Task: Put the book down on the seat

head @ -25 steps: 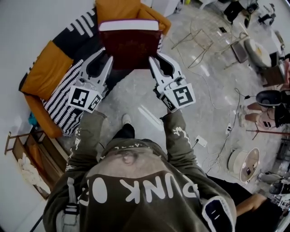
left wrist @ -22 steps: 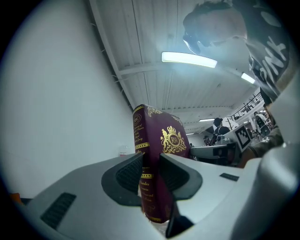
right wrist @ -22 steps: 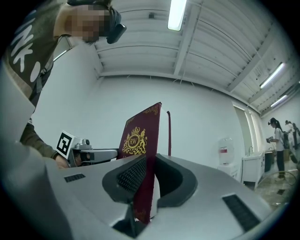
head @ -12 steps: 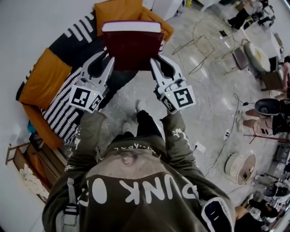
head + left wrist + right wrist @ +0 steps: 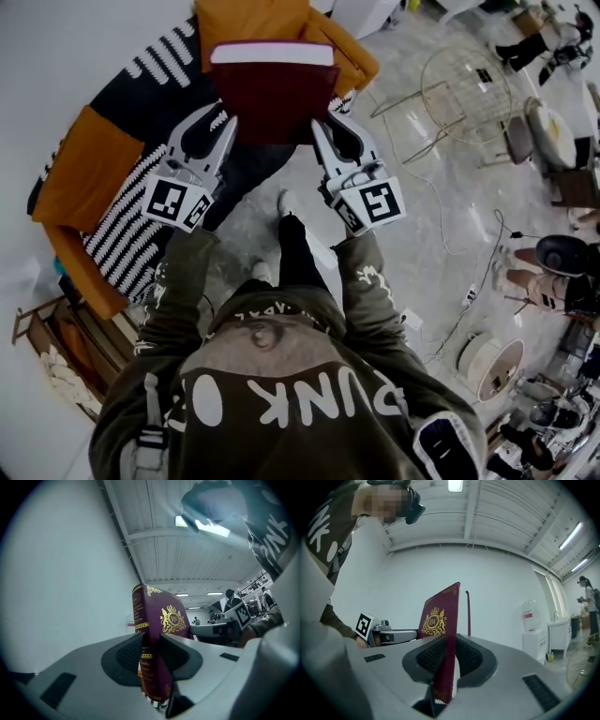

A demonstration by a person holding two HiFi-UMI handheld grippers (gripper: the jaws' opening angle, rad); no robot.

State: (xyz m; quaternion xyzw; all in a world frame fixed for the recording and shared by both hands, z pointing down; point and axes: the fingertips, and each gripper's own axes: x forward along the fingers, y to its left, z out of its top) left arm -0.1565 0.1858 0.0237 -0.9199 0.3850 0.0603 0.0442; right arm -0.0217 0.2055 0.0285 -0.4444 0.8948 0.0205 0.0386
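A dark maroon hardback book (image 5: 274, 98) with a gold crest on its cover is held flat in the air between both grippers, white page edge turned away from me. My left gripper (image 5: 223, 125) is shut on the book's left edge (image 5: 149, 653), spine side. On the right edge (image 5: 445, 667) my right gripper (image 5: 317, 127) is shut as well. Below and beyond the book lies the seat (image 5: 178, 70), a sofa with orange cushions and a black-and-white striped throw.
A low wooden side table (image 5: 56, 342) stands at the sofa's near end. A round wire-frame table (image 5: 464, 89) and chairs stand to the right on the marble floor. Cables (image 5: 469, 291) trail across the floor at the right. My own legs and shoes (image 5: 286, 239) are below the book.
The book and both grippers have travelled together toward the sofa; the sofa has shifted lower under the book, and my leg has stepped forward.
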